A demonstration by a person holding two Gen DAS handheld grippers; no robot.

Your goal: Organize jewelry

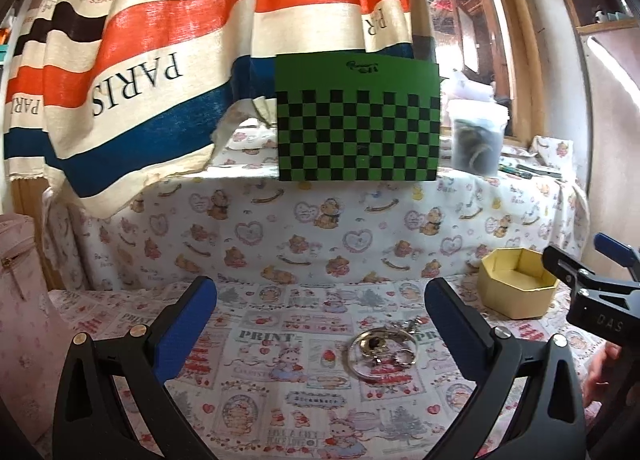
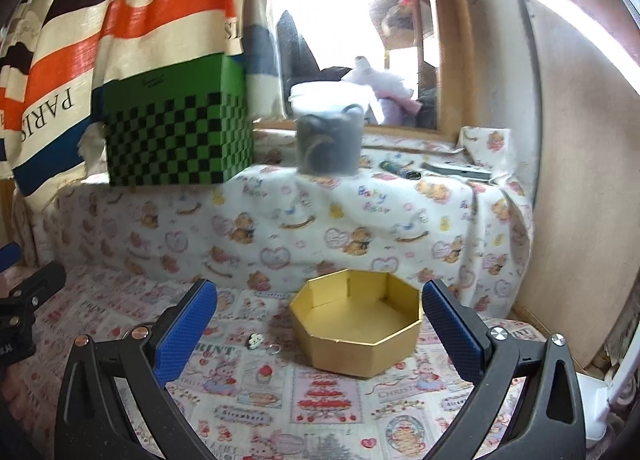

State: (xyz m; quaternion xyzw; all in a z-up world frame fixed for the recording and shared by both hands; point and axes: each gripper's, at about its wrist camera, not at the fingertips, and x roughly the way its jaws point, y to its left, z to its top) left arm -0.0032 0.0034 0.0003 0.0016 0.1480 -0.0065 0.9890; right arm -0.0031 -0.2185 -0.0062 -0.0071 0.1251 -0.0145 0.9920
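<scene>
The left gripper is held wide apart, nothing between its fingers. A heap of rings and bangles is seen on the printed cloth at its 1 o'clock. The right gripper is likewise spread wide, empty. The open gold box lies at its 12 o'clock, a small charm at 10 o'clock.

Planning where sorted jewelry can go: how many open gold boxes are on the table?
1. The octagonal gold box sits open and empty on the printed cloth, right of the jewelry pile. The green checkered box stands on the raised ledge behind; nothing else like it shows.
</scene>
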